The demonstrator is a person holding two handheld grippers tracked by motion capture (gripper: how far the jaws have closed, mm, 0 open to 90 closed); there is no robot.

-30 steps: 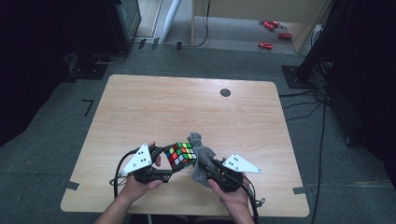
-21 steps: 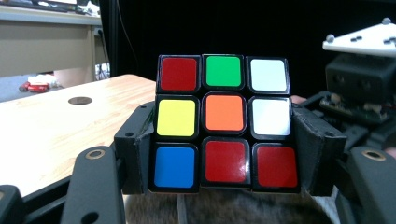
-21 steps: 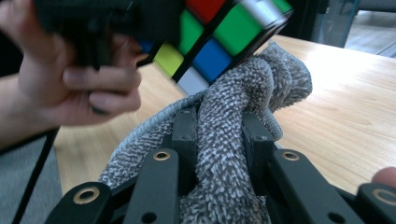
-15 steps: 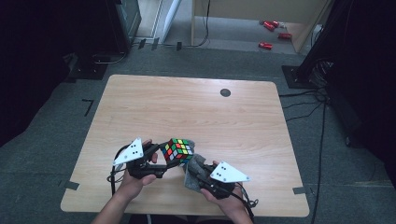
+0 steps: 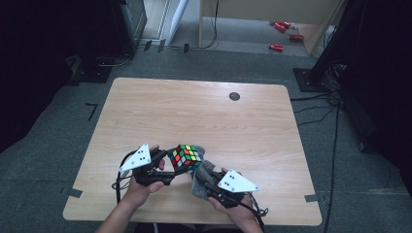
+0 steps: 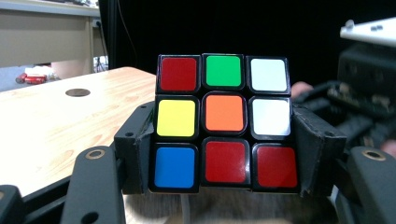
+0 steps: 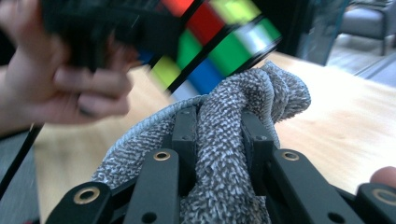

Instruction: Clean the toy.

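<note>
A: From the high view, we have one cube (image 5: 185,157) held above the table (image 5: 194,111) near its 6 o'clock edge, pinched in the left tongs (image 5: 167,159). One grey cloth (image 5: 200,175) sits just at the cube's 5 o'clock, bunched in the right tongs (image 5: 204,177). One dark disc (image 5: 234,96) lies well apart toward 1 o'clock.

B: In the left gripper view, we see the left tongs (image 6: 224,154) clamped on the cube's (image 6: 224,122) two sides, at 9 and 3 o'clock. The near face is mixed: three red, two white, one each of green, yellow, orange and blue.

A: So nothing solved; we're wiping it, as we judge.

B: In the right gripper view, the right tongs (image 7: 218,140) squeeze a fold of cloth (image 7: 224,140) between them, and the cube (image 7: 215,42) hangs blurred at 12 o'clock, touching the cloth's top or nearly so. We'd say wiping is under way; how many faces are left we can't tell.
</note>
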